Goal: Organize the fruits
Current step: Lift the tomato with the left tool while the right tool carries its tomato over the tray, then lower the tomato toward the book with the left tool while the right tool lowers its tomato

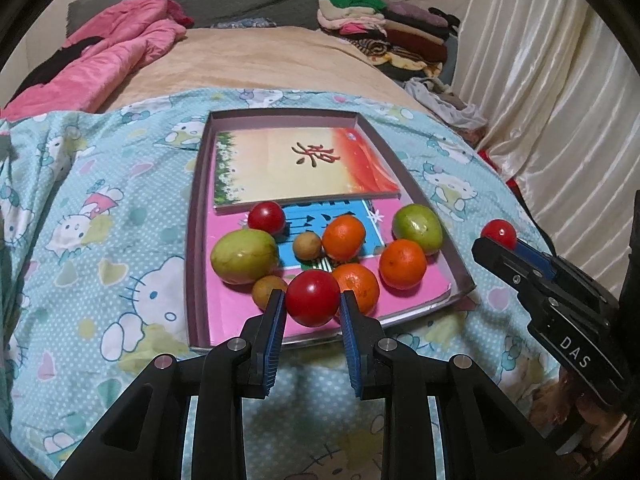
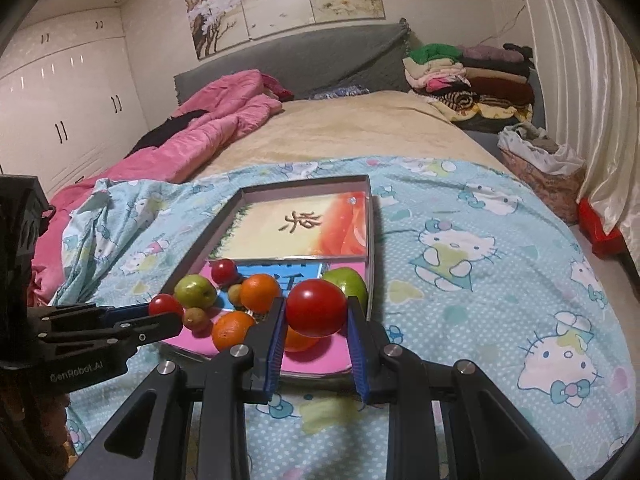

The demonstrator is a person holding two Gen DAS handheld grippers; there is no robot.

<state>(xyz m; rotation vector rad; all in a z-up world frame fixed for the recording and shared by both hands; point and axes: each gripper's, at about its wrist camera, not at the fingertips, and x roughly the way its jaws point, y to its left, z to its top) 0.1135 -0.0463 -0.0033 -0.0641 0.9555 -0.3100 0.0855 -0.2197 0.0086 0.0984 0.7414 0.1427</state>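
Blue ribbed pads on my left gripper point(image 1: 312, 300) pinch a red tomato point(image 1: 312, 298) from both sides, fingers drawn in tight on it, over the near edge of the shallow tray point(image 1: 195, 264). My right gripper point(image 2: 316, 312) does the same with a second red tomato point(image 2: 316, 307), jaws closed on it, near the tray's near right corner; from the left wrist view that gripper comes in from the right, well outside the tray's right edge.

I read "DAS" on the right gripper's body in the left view, and "GenRobot.AI" on the left gripper's body in the right view.

Inside the tray's near half lie three oranges point(image 1: 402, 264), two green fruits point(image 1: 244, 255), two small brown fruits point(image 1: 307, 245) and another tomato point(image 1: 266, 218); one brown fruit is partly hidden behind my left finger. They sit on pink and blue printed sheets whose lettering is covered and unreadable. At the tray's far end a card point(image 1: 304, 166) carries one brushed character I cannot make out. The tray rests on a cartoon-cat sheet point(image 1: 100, 208).
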